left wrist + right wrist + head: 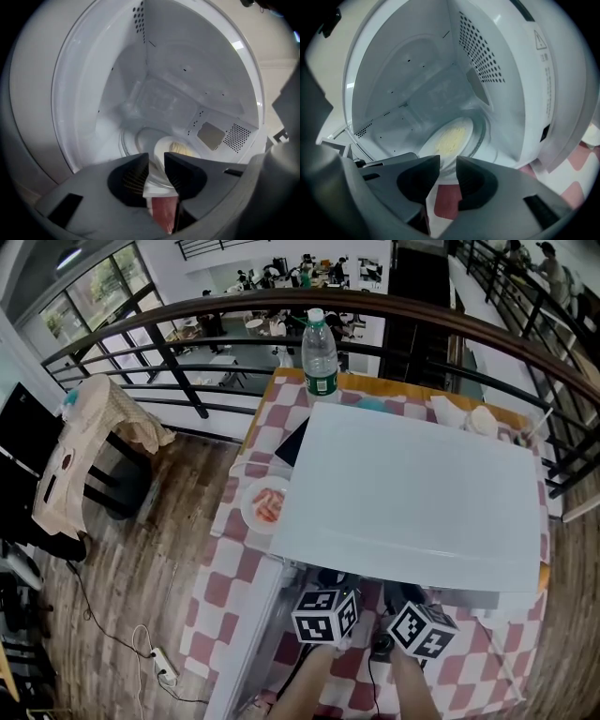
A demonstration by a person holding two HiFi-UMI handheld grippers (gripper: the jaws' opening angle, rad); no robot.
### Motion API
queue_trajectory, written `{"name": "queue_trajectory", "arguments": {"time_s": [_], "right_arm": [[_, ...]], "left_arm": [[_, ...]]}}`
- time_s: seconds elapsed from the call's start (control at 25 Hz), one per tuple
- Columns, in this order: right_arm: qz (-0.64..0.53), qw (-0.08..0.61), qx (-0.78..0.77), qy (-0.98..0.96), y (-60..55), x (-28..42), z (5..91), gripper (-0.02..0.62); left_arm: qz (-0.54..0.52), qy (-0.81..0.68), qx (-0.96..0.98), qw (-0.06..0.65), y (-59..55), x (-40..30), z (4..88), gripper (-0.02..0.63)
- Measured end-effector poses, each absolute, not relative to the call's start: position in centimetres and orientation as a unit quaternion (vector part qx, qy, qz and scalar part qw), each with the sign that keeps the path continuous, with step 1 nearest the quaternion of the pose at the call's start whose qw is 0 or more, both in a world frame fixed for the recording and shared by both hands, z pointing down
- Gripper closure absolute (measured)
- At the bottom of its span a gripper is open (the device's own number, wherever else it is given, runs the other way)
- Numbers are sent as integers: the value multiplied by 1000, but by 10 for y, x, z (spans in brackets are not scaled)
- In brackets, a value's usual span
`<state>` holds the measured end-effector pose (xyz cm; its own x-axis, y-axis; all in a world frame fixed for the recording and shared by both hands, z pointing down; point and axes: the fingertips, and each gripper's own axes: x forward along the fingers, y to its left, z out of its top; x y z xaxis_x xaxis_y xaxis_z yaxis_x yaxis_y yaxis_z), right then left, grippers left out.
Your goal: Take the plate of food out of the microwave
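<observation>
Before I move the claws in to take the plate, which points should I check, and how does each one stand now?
1. Microwave open at the front: ok, both gripper views look into it.
2. Plate with food inside: ok.
3. Left claw open: ok.
4. Right claw open: ok.
5. Plate gripped: not ok, neither claw presses on it.
6. Plate cool enough: cannot tell.
</observation>
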<state>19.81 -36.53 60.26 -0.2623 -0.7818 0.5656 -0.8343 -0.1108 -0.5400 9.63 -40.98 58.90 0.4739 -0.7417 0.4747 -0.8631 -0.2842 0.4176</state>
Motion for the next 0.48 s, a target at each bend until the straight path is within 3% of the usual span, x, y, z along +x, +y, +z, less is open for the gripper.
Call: {"name": "queue_trajectory", "arguments": {"time_s": [0.48], "right_arm": [[476, -25, 594, -648, -367, 199, 601, 459]], "left_arm": [[93, -497, 800, 323, -411, 102, 591, 503]]}}
